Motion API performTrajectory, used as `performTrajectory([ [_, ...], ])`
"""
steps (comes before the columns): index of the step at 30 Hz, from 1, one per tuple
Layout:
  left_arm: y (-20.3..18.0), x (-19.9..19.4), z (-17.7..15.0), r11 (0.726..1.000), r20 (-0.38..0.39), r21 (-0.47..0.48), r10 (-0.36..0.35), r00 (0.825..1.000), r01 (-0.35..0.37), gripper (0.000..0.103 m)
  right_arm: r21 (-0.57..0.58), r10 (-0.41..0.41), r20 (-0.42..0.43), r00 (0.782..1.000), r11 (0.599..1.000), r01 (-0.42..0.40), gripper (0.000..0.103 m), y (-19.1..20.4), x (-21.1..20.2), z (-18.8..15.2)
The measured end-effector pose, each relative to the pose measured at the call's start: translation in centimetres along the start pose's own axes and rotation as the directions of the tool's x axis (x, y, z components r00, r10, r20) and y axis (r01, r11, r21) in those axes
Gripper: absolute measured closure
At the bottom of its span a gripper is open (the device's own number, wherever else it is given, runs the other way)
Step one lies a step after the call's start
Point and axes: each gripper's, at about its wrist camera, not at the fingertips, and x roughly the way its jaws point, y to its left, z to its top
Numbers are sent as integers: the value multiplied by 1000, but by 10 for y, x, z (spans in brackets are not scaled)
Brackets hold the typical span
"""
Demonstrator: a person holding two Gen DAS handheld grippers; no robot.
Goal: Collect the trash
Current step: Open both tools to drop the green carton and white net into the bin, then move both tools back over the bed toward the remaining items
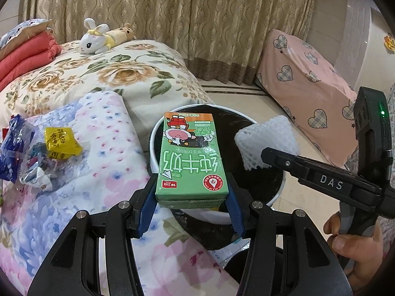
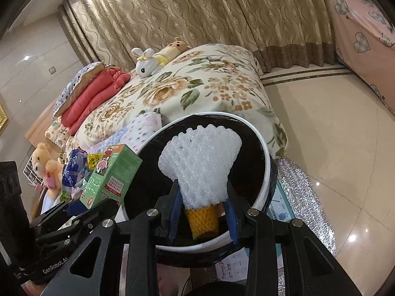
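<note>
My left gripper [image 1: 191, 204] is shut on a green milk carton [image 1: 190, 157] and holds it over the near rim of a white bin lined with a black bag [image 1: 154, 133]. The carton also shows in the right wrist view [image 2: 111, 175]. My right gripper [image 2: 202, 212] is shut on a white foam fruit net [image 2: 200, 157] above the bin's black liner [image 2: 254, 153]. A yellow foam net [image 2: 205, 219] lies under it. The white net also shows in the left wrist view [image 1: 264, 140]. More wrappers, a yellow packet [image 1: 61, 140] and blue plastic [image 1: 14, 148], lie on the bed.
A bed with a floral quilt [image 1: 128, 74] and a pastel pillow [image 1: 81, 172] is left of the bin. Plush toys [image 1: 103, 37] and a red blanket [image 1: 27, 56] lie farther back. A pink heart-print covered box [image 1: 308, 91] and curtains stand behind. Tile floor [image 2: 333, 135] is to the right.
</note>
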Motion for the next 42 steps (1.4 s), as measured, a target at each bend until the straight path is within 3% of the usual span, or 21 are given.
performTrajectory([
  [16,0,24,9,1000,-44,-11,-17,999,16,52,1,-20,-37,999,1000,20,66,-8,17,12],
  [18,0,24,8,1000,-42,-12,-20,999,19,51,17,-17,-38,999,1000,18,60,-11,17,13],
  [22,5,22,5,999,-50,-37,-17,999,15,39,40,-26,-22,999,999,27,45,-15,12,13],
  [25,12,16,0,998,-45,-67,-19,999,16,38,51,-22,-12,1000,998,23,42,-15,8,12],
  [27,17,11,-4,996,-42,-84,-18,999,15,38,52,-17,-8,1000,998,18,33,-13,7,12],
  [35,42,-15,-26,991,-25,-136,15,1000,-19,37,50,5,24,1000,999,-6,20,6,-2,6],
  [42,75,-35,-47,977,-21,-201,65,998,-68,37,13,57,19,998,998,-57,19,42,1,-8],
])
